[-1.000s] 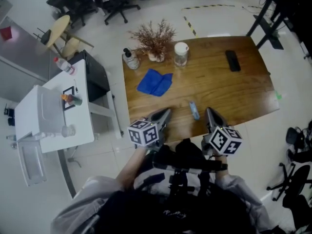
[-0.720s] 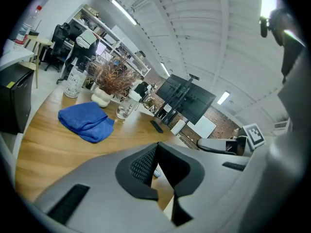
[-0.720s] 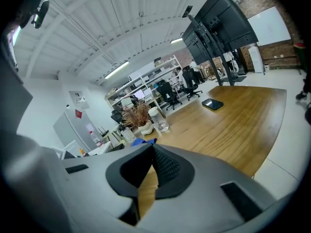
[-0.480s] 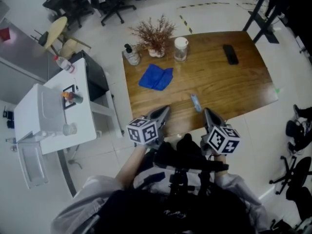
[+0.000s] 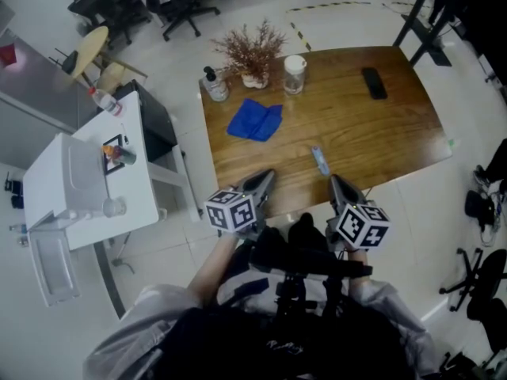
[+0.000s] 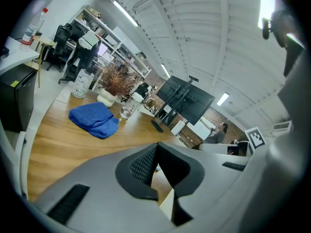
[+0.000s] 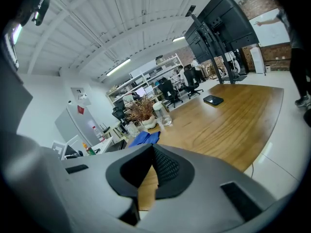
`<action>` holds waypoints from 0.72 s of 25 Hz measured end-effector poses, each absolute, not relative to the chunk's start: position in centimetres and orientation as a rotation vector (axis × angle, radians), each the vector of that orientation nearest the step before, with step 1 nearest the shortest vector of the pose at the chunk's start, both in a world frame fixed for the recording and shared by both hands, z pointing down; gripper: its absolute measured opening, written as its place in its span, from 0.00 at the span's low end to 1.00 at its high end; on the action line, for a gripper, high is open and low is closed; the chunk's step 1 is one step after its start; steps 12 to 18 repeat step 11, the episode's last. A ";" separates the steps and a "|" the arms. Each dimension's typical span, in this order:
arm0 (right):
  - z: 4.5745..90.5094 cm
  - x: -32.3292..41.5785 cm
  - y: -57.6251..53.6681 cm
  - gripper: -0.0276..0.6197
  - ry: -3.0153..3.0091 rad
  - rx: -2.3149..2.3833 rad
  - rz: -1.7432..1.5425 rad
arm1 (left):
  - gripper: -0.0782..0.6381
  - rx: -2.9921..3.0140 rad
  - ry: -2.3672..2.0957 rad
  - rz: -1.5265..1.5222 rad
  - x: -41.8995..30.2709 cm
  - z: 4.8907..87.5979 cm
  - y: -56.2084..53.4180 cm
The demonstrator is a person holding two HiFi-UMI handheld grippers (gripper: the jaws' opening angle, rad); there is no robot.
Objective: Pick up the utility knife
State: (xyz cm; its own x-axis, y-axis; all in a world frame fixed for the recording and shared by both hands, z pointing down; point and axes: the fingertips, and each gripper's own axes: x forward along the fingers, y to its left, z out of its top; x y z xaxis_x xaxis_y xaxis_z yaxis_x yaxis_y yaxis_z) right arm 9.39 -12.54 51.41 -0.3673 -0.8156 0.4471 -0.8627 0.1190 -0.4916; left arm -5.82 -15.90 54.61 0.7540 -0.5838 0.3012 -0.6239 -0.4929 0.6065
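Observation:
The utility knife, small and light blue, lies on the wooden table near its front edge. Both grippers hover at that edge, close to the person's body. My left gripper is to the knife's left and nearer, my right gripper just right of it and nearer. In the left gripper view the left gripper has its jaws meeting at the tip with nothing held. The right gripper looks the same in the right gripper view, shut and empty. Neither touches the knife.
A folded blue cloth lies mid-left on the table. Along the far edge stand a pump bottle, a dried plant in a vase and a lidded jar; a black phone lies far right. A white side table stands left.
Both grippers have drawn back a little toward the table's front edge. The knife, level with the right gripper's tip a second ago, now lies ahead of it. Jaws stayed shut.

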 end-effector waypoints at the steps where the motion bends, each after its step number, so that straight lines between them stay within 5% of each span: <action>1: 51.4 9.4 -12.5 0.06 -2.299 1.727 1.089 | 0.12 2.224 -0.899 0.071 -5.8 54.6 -15.8; 18: 51.2 9.8 -12.3 0.06 -2.306 1.719 1.078 | 0.12 2.221 -0.901 0.061 -5.4 54.4 -15.6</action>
